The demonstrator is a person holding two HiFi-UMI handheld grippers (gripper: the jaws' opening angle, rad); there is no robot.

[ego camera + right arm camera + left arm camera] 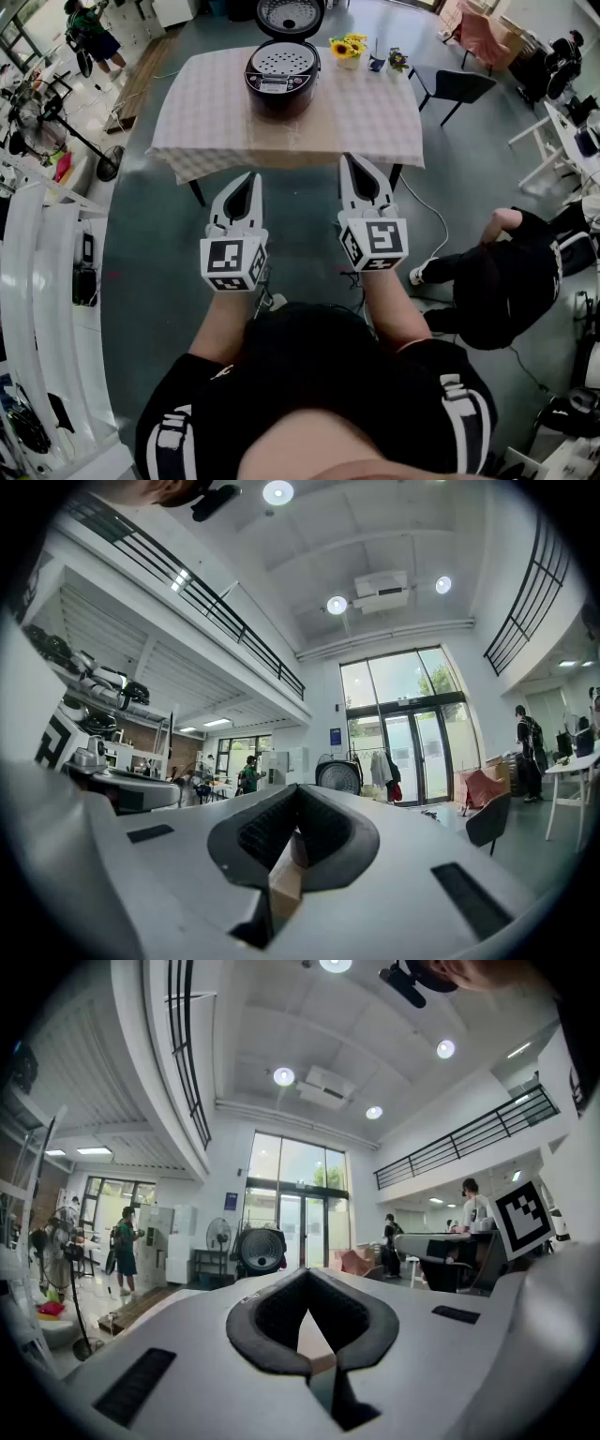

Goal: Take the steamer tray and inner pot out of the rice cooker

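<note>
In the head view a black rice cooker [281,75] stands on the far part of a checked table [366,122], its lid [290,16] raised. A perforated steamer tray [282,61] shows in its top; the inner pot is hidden beneath it. My left gripper [251,177] and right gripper [350,160] hang side by side at the table's near edge, well short of the cooker, both shut and empty. In the left gripper view my left gripper [307,1275] has its jaws closed tip to tip, and my right gripper [296,789] in the right gripper view looks the same.
Yellow flowers [348,46] and a small plant [397,60] stand at the table's back right. A black chair [457,87] sits to the right. A person [511,272] crouches on the floor at right, another person [92,36] stands far left. A fan [56,122] is on the left.
</note>
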